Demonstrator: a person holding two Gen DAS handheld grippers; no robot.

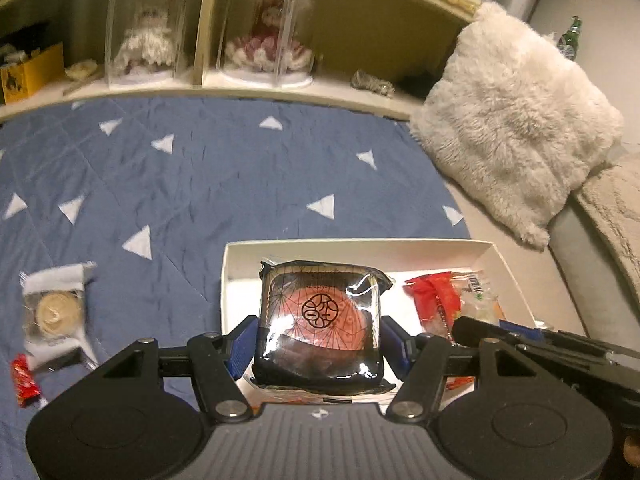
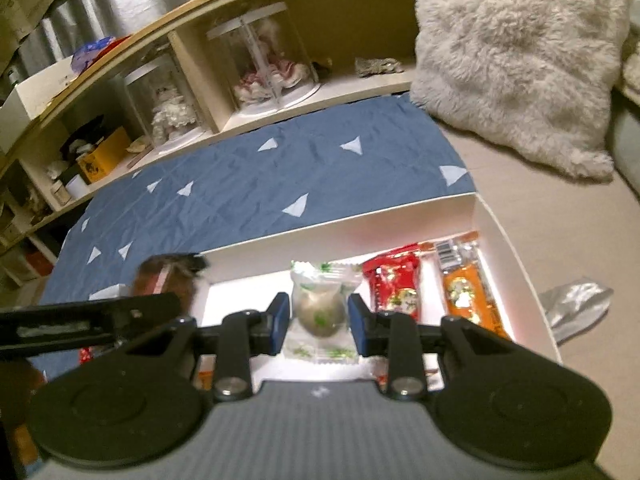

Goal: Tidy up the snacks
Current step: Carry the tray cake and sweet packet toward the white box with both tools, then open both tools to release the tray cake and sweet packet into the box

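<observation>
A white cardboard box (image 1: pixel 360 246) lies on the blue bedspread; it also shows in the right wrist view (image 2: pixel 400 220). My left gripper (image 1: pixel 318 338) is shut on a black-and-pink wrapped cake (image 1: pixel 320 316), held over the box's left part. My right gripper (image 2: pixel 319 316) is shut on a clear green-printed snack packet (image 2: pixel 320 312) over the box's middle. A red packet (image 2: pixel 398 280) and an orange packet (image 2: pixel 468 292) lie in the box at the right. A clear-wrapped round biscuit (image 1: pixel 54 312) and a small red candy (image 1: pixel 24 378) lie on the bedspread to the left.
A fluffy white cushion (image 1: pixel 516 120) rests at the far right. A headboard shelf (image 1: pixel 256 88) at the back holds doll display cases and a yellow box (image 1: pixel 32 72). A silver wrapper (image 2: pixel 576 308) lies right of the box.
</observation>
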